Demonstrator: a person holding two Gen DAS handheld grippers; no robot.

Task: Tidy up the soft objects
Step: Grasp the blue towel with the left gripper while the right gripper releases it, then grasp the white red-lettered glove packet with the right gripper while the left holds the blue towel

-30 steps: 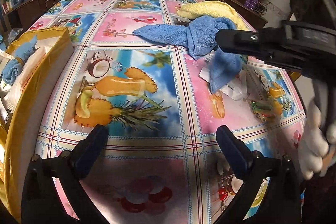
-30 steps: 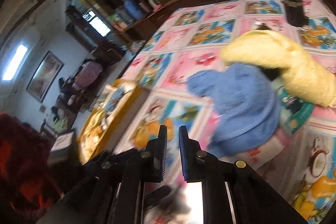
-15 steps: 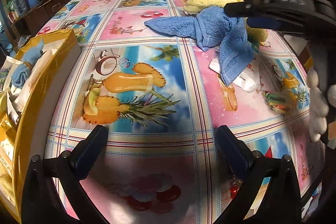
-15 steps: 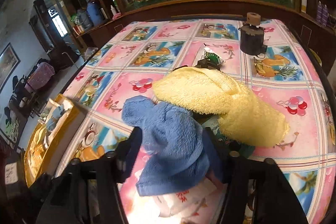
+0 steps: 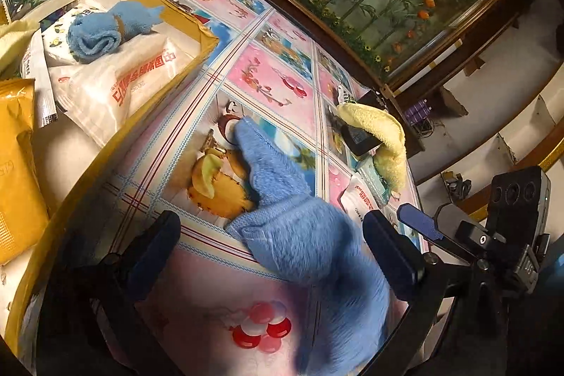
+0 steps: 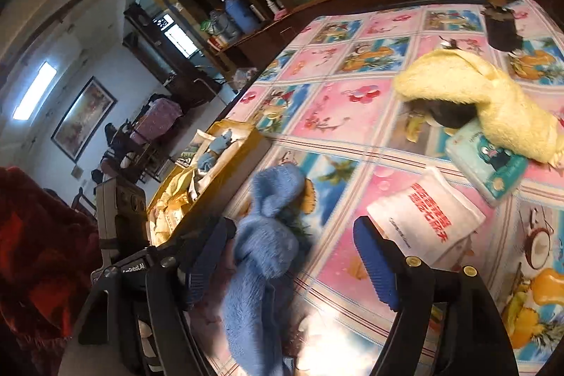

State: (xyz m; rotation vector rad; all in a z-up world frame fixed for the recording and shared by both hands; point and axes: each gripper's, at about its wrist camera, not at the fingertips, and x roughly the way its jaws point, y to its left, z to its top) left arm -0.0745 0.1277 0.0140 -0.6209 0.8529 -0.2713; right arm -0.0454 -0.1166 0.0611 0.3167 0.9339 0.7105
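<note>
A blue towel [image 5: 303,235] lies crumpled on the fruit-print tablecloth, close to the yellow box [image 5: 197,59]. My left gripper [image 5: 273,249] is open, and the towel lies loose between its fingers. My right gripper [image 6: 290,259] is also open, with the same blue towel [image 6: 268,235] beside its left finger. A second, rolled blue towel [image 5: 95,37] rests on packets inside the box. A yellow towel [image 6: 486,94] is draped over a dark object farther back on the table.
A white packet [image 6: 426,217] and a teal tissue pack [image 6: 490,164] lie right of the blue towel. A dark bottle [image 6: 500,27] stands at the far edge. The box also holds white and yellow packets [image 5: 116,83]. A dark wooden rail borders the table.
The blue towel has come from beside the yellow towel to the front, near the box. The right gripper went from shut to open. The left view swung toward the box.
</note>
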